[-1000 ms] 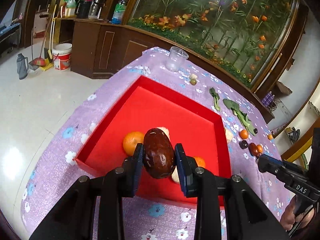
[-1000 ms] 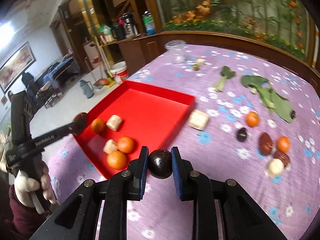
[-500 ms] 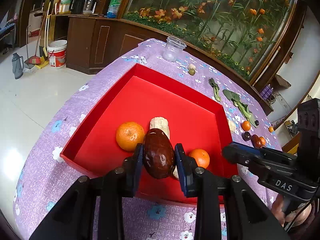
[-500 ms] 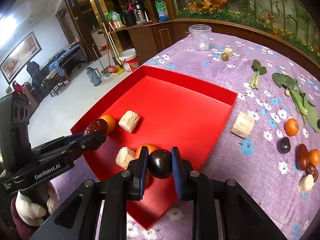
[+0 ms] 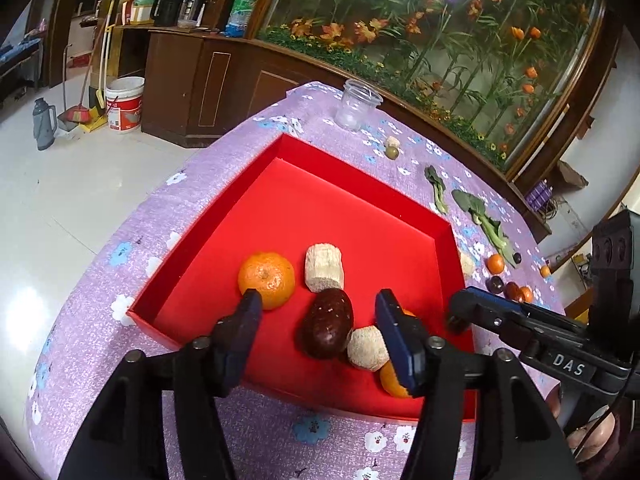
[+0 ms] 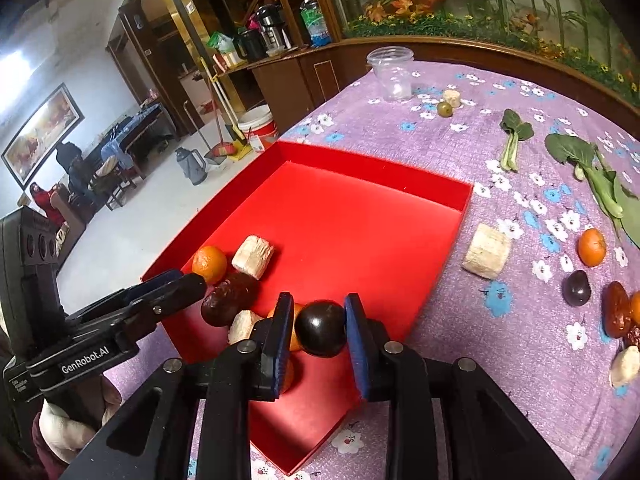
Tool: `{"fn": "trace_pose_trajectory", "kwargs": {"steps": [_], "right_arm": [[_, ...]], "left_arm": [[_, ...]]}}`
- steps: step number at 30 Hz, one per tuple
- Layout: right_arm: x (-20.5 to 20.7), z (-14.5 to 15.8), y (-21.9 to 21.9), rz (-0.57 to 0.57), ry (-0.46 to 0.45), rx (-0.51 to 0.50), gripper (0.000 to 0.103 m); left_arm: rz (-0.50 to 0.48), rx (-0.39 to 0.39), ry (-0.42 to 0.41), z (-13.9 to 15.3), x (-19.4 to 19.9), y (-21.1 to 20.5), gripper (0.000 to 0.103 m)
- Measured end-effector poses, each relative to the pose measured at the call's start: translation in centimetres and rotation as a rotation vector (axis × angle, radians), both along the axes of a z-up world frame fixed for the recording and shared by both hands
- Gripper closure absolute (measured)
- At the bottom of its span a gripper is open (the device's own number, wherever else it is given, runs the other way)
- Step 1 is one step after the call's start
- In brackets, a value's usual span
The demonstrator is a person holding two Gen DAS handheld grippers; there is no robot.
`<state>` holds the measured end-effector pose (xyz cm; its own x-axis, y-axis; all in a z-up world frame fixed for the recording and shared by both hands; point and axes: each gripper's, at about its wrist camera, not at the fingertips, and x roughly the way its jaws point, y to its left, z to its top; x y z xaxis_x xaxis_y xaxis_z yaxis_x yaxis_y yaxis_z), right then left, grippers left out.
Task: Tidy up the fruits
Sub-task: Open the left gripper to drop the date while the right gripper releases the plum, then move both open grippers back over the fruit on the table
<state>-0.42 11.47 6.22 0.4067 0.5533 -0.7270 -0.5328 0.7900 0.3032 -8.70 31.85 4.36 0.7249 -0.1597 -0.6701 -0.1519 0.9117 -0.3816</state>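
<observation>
A red tray lies on the purple flowered cloth. In it are a dark brown date-like fruit, oranges and pale chunks. My left gripper is open over the tray's near edge, with the brown fruit lying between its fingers on the tray floor. My right gripper holds a dark round plum over the tray's near corner; its jaws look slightly parted from the plum.
On the cloth right of the tray lie a pale chunk, an orange, a dark plum, dates and leafy greens. A clear plastic jar stands at the far edge. The table's edge drops to the floor at left.
My left gripper has opened and let go of the brown fruit, which now lies in the tray. My right gripper has moved further over the tray with the plum.
</observation>
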Motion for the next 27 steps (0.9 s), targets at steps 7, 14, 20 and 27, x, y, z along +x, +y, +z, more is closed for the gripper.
{"fn": "trace_pose_trajectory", "kwargs": {"steps": [7,14,20,27], "right_arm": [[-0.7,1.5,-1.2,-0.022,-0.028,0.031,0.060],[-2.8,2.2,-3.7,-0.069,-0.075,0.026,0.046],[-4.4,2.1,-6.5,-0.116,-0.095,0.016,0.046],[-5.5,1.9,-10.9,-0.199,-0.089,0.049,0.045]], "left_arm": [[-0.006,0.033,-0.013,1.2,-0.6,-1.0,0.044],[0.016,0.156,-0.013,2.8,-1.3,-3.1,0.032],[0.023,0.269,-0.017,4.1,-2.2,-5.7,0.023],[-0.027,0.378,-0.048,5.6,-3.5,-9.9,0.023]]}}
